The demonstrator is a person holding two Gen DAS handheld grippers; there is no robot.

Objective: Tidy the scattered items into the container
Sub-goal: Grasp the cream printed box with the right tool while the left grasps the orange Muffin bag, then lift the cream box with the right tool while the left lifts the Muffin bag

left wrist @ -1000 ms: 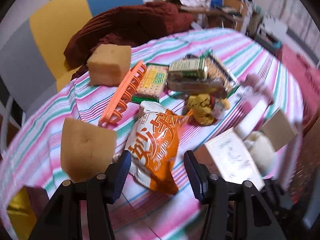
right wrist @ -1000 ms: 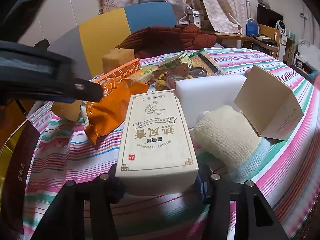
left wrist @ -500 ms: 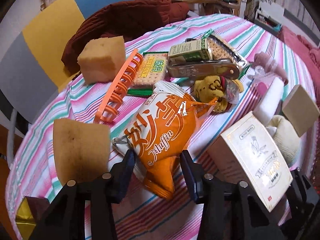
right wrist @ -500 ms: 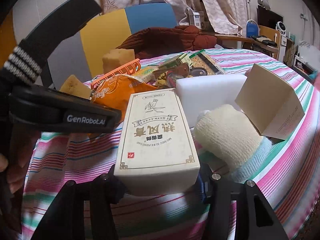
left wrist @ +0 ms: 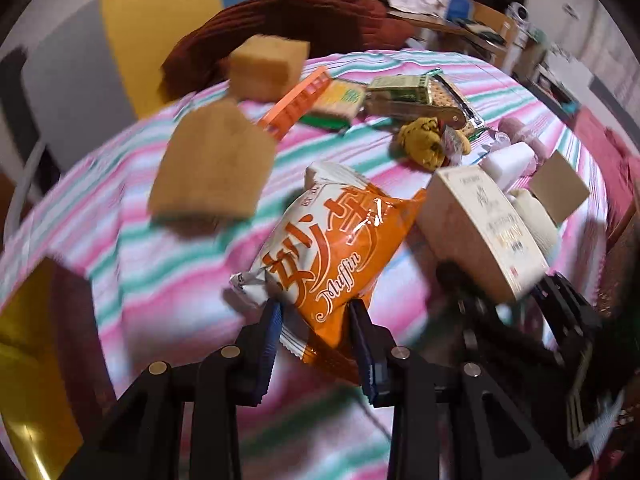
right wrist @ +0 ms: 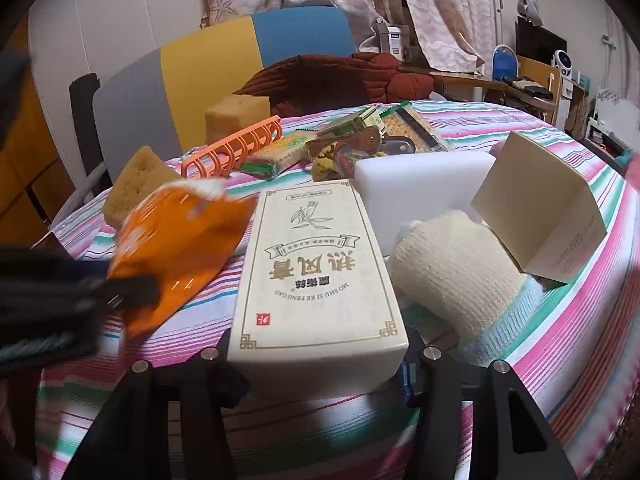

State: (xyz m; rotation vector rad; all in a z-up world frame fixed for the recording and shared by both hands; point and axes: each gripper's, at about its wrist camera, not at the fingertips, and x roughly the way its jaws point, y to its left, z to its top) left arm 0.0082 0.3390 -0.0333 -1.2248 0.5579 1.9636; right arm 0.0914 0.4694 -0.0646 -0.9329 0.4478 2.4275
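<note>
Your left gripper (left wrist: 316,330) is closing its jaws around the lower end of the orange snack bag (left wrist: 336,248), which sits between the pads above the striped cloth (left wrist: 168,280), though blur hides whether they press it yet. Your right gripper (right wrist: 320,364) has its jaws clamped on the near end of the cream box (right wrist: 316,268), held beside the rolled cloth (right wrist: 452,268) and in front of the white tub (right wrist: 424,176). Two sponges (left wrist: 212,160), an orange rack (right wrist: 236,148) and biscuit packs (right wrist: 280,152) lie farther back.
</note>
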